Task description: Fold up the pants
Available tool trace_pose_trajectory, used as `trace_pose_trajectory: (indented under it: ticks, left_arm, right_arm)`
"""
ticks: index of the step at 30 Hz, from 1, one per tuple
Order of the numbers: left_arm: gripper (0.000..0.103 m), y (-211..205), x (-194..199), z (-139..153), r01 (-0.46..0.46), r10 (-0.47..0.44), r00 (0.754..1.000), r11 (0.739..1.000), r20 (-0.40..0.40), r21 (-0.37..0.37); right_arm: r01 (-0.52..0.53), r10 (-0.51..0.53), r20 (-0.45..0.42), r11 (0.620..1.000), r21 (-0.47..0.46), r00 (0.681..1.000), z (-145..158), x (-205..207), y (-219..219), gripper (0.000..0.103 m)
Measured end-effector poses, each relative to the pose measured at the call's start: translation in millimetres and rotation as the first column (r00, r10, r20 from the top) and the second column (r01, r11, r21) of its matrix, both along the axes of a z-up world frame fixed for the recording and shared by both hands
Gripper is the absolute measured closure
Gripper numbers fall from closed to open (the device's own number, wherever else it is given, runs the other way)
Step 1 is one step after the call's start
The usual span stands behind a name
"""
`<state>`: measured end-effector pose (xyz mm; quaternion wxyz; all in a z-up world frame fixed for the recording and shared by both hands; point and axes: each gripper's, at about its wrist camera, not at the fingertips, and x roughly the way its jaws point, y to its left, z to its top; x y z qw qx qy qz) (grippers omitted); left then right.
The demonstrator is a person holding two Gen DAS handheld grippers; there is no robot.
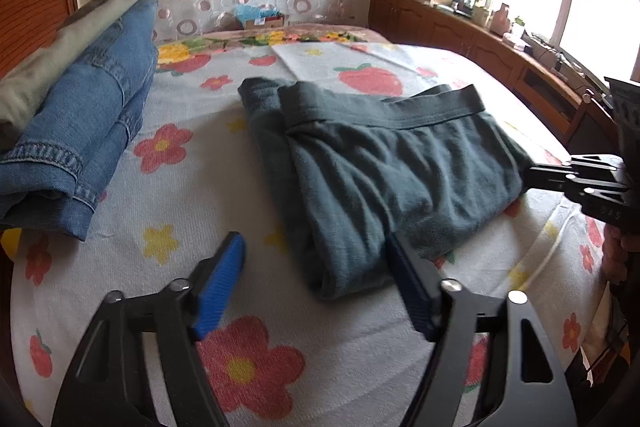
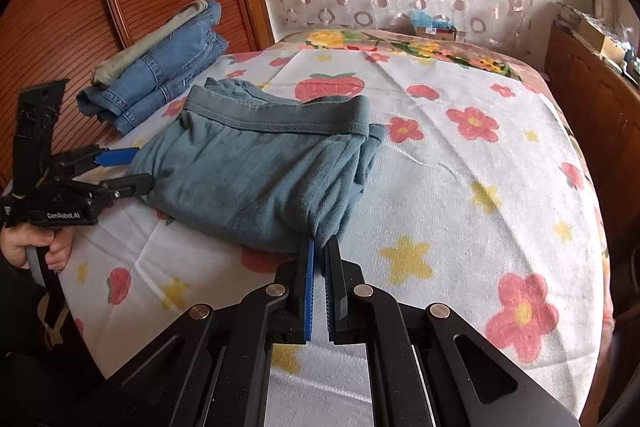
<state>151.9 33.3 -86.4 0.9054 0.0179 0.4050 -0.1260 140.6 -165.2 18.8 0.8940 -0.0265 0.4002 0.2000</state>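
Observation:
Dark teal pants lie folded into a compact rectangle on the flowered bed sheet, waistband on top at the far side. They also show in the right wrist view. My left gripper is open at the near left edge of the pants, one blue pad on the bare sheet and the other against the fabric. My right gripper is nearly closed and pinches the near right corner of the pants. The left gripper also shows in the right wrist view and the right one in the left wrist view.
A stack of folded blue jeans with an olive garment on top sits at the bed's left side, also in the right wrist view. A wooden headboard is at the left, a wooden cabinet under the window at the right, and a small box at the far edge.

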Motion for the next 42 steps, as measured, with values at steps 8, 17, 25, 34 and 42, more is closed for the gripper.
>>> trace_pose_trajectory:
  ticks: [8, 17, 25, 34, 42]
  left_arm:
    - [0.064, -6.6, -2.0, 1.7, 0.039, -0.040, 0.999, 0.998, -0.014, -0.052]
    - [0.089, -13.8, -17.7, 10.1, 0.074, -0.074, 0.997, 0.995, 0.007, -0.066]
    - [0.089, -16.7, -56.9, 20.8, 0.104, -0.103, 0.994, 0.992, 0.020, -0.067]
    - [0.089, -23.2, -83.4, 27.7, 0.102, -0.100, 0.995, 0.993, 0.029, -0.054]
    - [0.089, -26.8, -93.8, 26.8, 0.111, -0.110, 0.994, 0.993, 0.025, -0.036]
  right_arm:
    - [-0.007, 0.007, 0.007, 1.000, -0.028, 1.000, -0.4, 2.6, 6.1, 0.099]
    - [-0.024, 0.024, 0.008, 1.000, 0.000, 1.000, 3.8, -7.2, 2.7, 0.099]
    - [-0.032, 0.032, 0.010, 0.998, 0.059, 0.999, 6.9, -40.2, -9.4, 0.099]
    - [-0.037, 0.037, 0.010, 0.996, 0.080, 0.999, 9.7, -77.4, -17.6, 0.099]
    - [-0.018, 0.018, 0.006, 0.996, 0.088, 1.000, 10.6, -91.7, -20.1, 0.099]
